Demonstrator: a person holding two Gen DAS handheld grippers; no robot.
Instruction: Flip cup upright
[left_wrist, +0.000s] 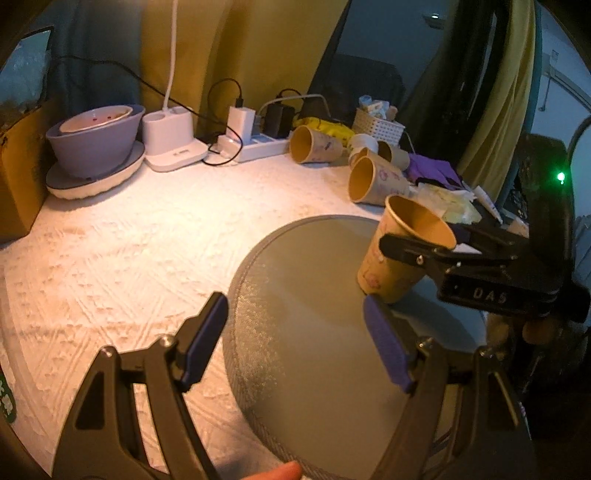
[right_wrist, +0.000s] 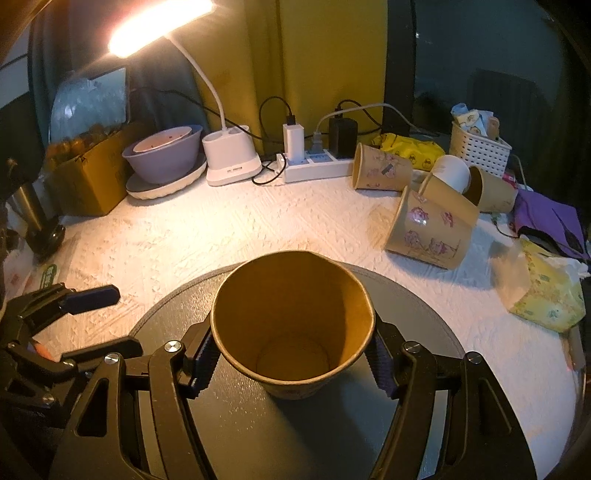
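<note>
1. Left wrist camera looks forward over its own spread fingers (left_wrist: 388, 343), low above the round grey mat (left_wrist: 314, 332), facing the curtained back wall.
2. Right wrist camera sits close behind the paper cup (right_wrist: 291, 321), peering down into it.
3. Both views share the mat (right_wrist: 424, 321), cup (left_wrist: 402, 251), power strip (left_wrist: 258, 142) and purple bowl (right_wrist: 162, 155).

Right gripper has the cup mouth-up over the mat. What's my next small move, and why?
Probably lower it slightly and open. The right gripper pinches the cup mouth-up but a little tilted, base at the round grey mat. The left gripper is open and holds nothing.
</note>
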